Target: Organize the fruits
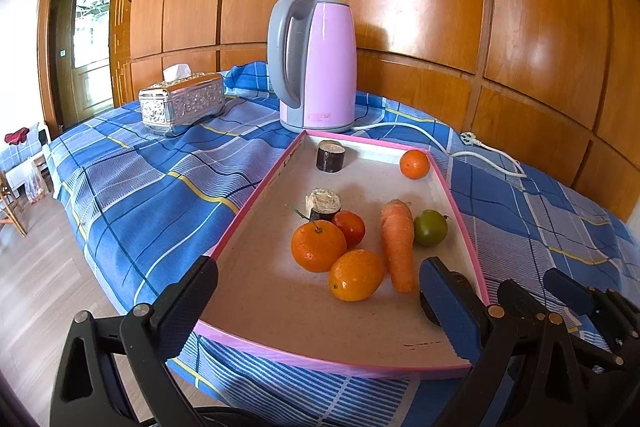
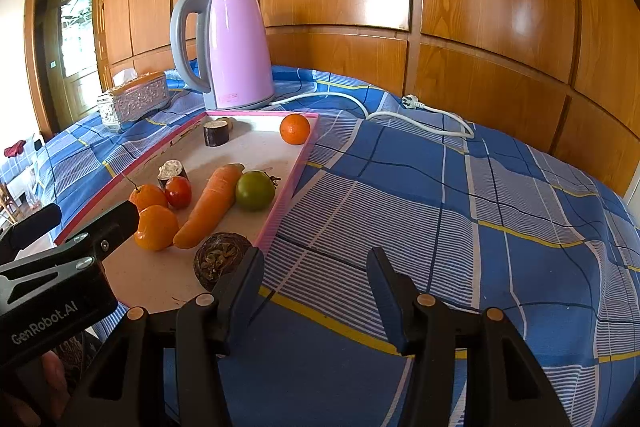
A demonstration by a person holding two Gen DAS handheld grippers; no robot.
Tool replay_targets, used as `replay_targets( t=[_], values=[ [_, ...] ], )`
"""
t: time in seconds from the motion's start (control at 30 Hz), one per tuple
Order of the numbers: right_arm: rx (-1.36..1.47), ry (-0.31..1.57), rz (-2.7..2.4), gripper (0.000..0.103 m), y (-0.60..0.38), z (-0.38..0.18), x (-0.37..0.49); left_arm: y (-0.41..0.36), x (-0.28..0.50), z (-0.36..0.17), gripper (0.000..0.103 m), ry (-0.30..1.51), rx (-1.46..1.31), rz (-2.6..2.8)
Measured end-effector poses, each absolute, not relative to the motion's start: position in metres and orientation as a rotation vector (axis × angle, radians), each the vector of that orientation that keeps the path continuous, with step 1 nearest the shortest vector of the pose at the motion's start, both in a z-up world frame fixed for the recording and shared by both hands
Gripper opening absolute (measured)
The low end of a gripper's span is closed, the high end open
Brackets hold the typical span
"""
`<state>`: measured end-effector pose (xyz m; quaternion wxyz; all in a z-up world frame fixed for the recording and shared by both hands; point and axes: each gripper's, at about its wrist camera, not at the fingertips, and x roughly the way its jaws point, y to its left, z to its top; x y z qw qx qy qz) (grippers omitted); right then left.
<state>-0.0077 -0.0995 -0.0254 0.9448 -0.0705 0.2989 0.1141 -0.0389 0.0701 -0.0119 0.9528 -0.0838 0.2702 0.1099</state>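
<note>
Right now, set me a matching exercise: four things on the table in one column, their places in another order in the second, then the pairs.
Things:
1. carrot
2. lone orange
3. kettle
4. tissue box

Places:
A. far right corner of the tray
B. on the cloth, left of the kettle
C. in the tray, beside the green tomato
D. just behind the tray's far edge

Pairs: 1-C, 2-A, 3-D, 4-B

Desk in front of me under a blue plaid cloth (image 2: 460, 195). Sitting on it: pink-rimmed tray (image 1: 256, 197), pink kettle (image 1: 320, 63) with unplugged white cord (image 2: 424, 125), silver tissue box (image 1: 182, 103).
</note>
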Motion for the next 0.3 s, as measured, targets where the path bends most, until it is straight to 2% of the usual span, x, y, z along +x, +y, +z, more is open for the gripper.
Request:
replay_targets(
  t=[0.3],
  values=[
    [-0.148, 0.615, 0.227, 0.054, -0.1005, -0.0271, -0.0071, 0.0688, -0.04, -0.0103, 0.101, 0.532, -0.18, 0.21]
  ],
)
